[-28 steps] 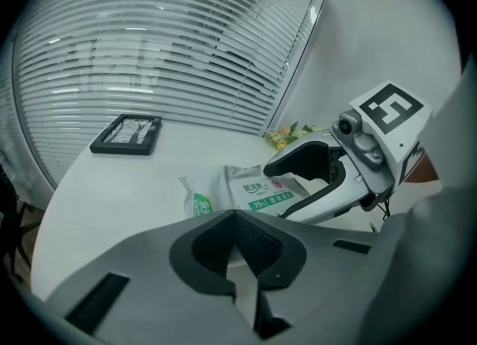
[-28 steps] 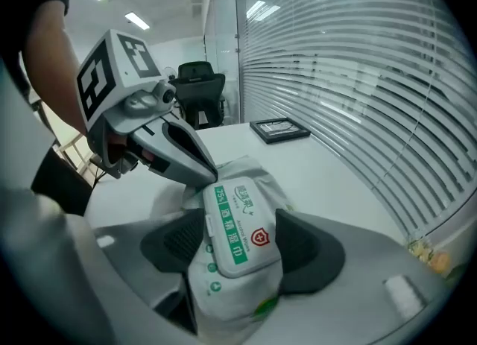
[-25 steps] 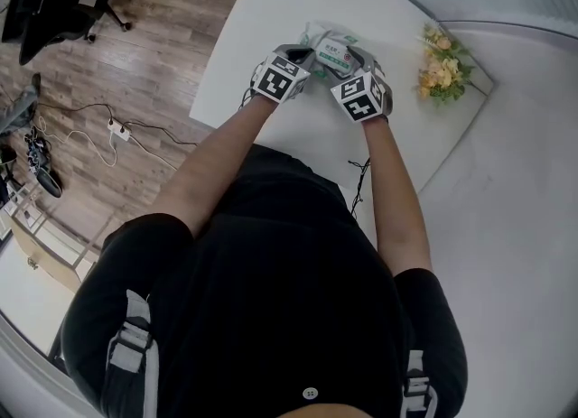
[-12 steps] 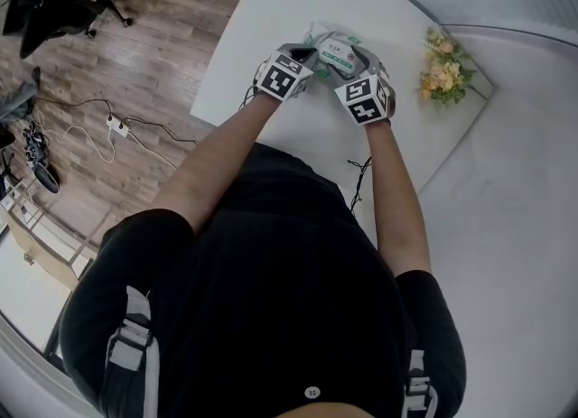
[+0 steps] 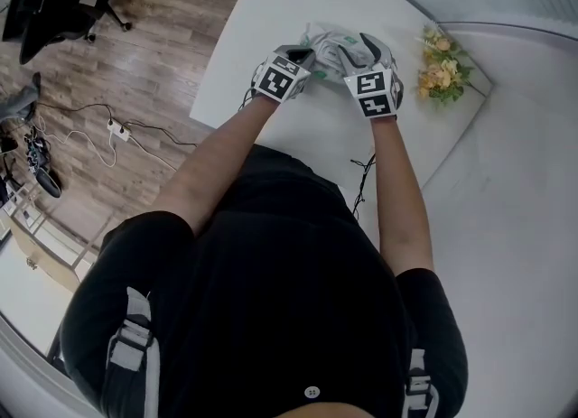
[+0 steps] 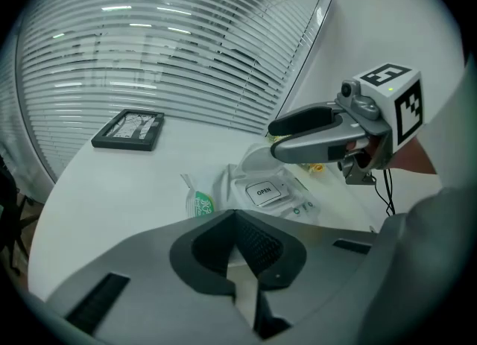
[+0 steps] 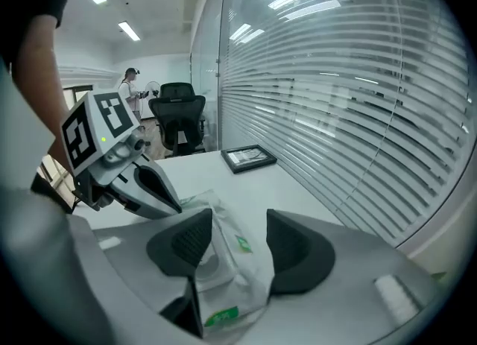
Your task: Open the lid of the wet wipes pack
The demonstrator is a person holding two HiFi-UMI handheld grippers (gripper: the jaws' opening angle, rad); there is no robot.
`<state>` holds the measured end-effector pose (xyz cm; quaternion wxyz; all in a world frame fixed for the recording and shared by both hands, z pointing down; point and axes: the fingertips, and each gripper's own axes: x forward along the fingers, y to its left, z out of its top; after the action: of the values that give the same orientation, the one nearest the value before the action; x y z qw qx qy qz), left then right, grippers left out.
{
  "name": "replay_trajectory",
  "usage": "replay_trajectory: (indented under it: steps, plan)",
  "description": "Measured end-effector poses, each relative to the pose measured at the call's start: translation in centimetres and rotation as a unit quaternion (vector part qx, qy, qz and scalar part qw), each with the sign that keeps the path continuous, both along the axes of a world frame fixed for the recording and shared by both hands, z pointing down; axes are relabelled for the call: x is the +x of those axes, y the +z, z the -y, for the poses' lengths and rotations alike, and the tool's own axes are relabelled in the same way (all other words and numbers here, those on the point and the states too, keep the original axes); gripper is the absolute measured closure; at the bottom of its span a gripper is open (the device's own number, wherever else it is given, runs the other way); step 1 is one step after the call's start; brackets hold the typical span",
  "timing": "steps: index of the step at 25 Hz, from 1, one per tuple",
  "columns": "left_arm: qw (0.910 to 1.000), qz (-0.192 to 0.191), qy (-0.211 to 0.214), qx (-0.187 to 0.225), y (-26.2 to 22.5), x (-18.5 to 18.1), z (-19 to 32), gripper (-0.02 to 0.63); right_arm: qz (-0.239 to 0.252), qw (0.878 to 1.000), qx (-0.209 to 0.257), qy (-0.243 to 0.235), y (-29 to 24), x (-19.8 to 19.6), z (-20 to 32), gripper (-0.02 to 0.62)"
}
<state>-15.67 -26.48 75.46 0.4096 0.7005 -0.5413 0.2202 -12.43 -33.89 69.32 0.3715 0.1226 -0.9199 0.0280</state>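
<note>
Now the wet wipes pack (image 5: 327,46) lies on the table (image 5: 253,37), its edge pinched by the left gripper (image 5: 303,53); the right gripper (image 5: 354,50) hovers over it, jaws apart, just been closing, gripping nothing

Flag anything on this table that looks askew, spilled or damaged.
Nothing is spilled or broken. The picture frame lies flat on the table rather than standing. The wet wipes pack looks crumpled and its lid appears tipped up, which fits the job in hand.
</note>
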Motion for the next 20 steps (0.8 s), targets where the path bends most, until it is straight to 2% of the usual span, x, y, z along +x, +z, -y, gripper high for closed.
replay_trajectory:
  steps: [7,15,20]
  plan:
    - [1.0,-0.007,-0.006,-0.001,-0.1,-0.1,0.0,0.601,-0.029,0.999,-0.01,0.024,2.6,0.5,2.7,0.365]
    - [0.9999,-0.008,-0.004,0.008,-0.1,-0.1,0.0,0.601,-0.05,0.997,-0.032,0.045,4.7,0.7,3.5,0.365]
    - [0.9999,-0.008,-0.007,0.012,-0.5,-0.2,-0.2,0.601,-0.043,0.997,-0.031,0.049,4.3,0.4,3.6,0.364]
